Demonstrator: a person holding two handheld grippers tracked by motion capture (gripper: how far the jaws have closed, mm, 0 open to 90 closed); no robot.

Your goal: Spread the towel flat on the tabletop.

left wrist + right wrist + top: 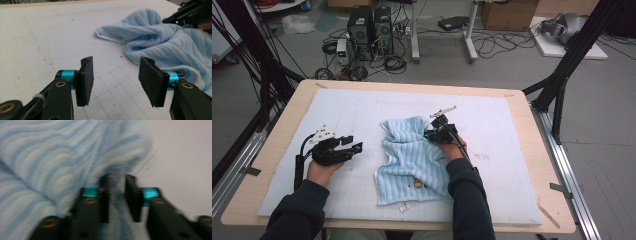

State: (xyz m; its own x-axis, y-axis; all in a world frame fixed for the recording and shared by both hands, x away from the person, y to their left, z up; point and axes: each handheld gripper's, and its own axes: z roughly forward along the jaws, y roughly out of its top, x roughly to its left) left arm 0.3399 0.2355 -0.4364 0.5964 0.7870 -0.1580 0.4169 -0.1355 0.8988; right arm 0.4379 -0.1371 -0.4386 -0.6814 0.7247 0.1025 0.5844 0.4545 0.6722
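Observation:
A light blue ribbed towel (412, 155) lies crumpled in the middle of the white mat (362, 107). My right gripper (429, 134) sits at the towel's upper right edge, and in the right gripper view a raised fold of the towel (50, 157) is pinched between the jaws of that gripper (117, 180). My left gripper (356, 142) rests on the mat to the left of the towel. In the left gripper view that gripper (116, 61) stands open over bare mat, with the towel (170, 42) just beyond its right pad and the other gripper (190, 12) at the far corner.
The mat covers a wooden table (287, 115) with a black frame post (562, 75) at the right. Computers and cables (372, 30) sit on the floor beyond. A small white label (403, 206) hangs at the towel's near edge.

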